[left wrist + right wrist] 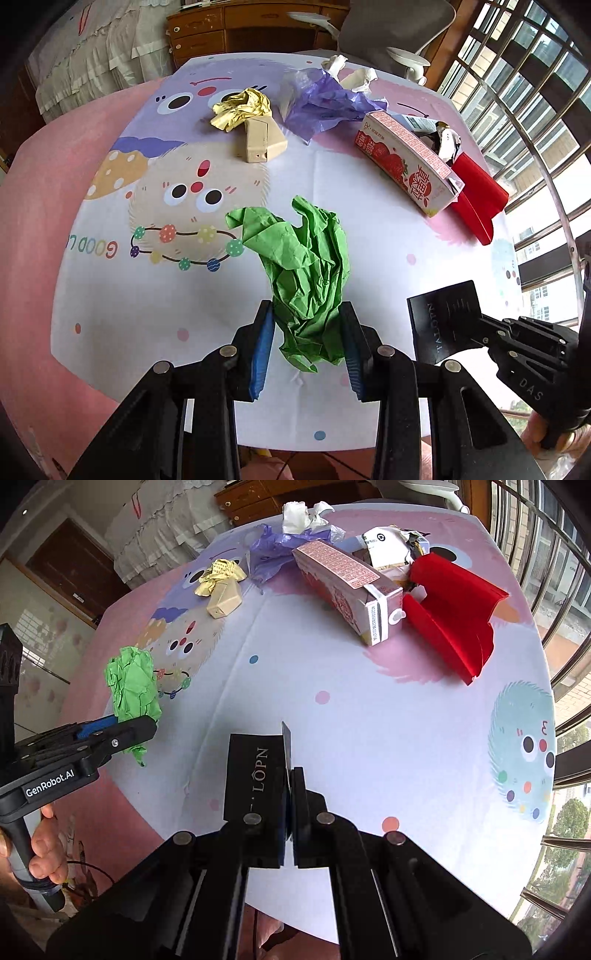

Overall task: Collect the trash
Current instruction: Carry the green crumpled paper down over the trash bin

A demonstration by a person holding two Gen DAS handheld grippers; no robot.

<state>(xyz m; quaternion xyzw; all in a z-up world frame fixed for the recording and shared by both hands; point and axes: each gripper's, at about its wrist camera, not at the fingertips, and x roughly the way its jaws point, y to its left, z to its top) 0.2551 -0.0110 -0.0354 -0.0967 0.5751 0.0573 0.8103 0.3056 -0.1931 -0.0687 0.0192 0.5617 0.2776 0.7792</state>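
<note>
A crumpled green paper (306, 266) sits between the blue pads of my left gripper (306, 312), which is shut on its lower part; the right wrist view shows the same green paper (133, 686) standing above the left gripper (125, 729) at the table's left edge. My right gripper (290, 786) is shut on a black folded card (251, 771) with silver lettering, held just above the tablecloth. The black card (447, 314) and right gripper (487, 332) appear at the lower right of the left wrist view.
On the cartoon tablecloth (332, 184) lie yellow crumpled paper (240, 107), a beige small carton (260, 142), a purple plastic bag (325, 103), white crumpled paper (347, 70), a strawberry carton (406, 162), a red box (476, 192) and a torn wrapper (391, 546). A window grille stands at the right.
</note>
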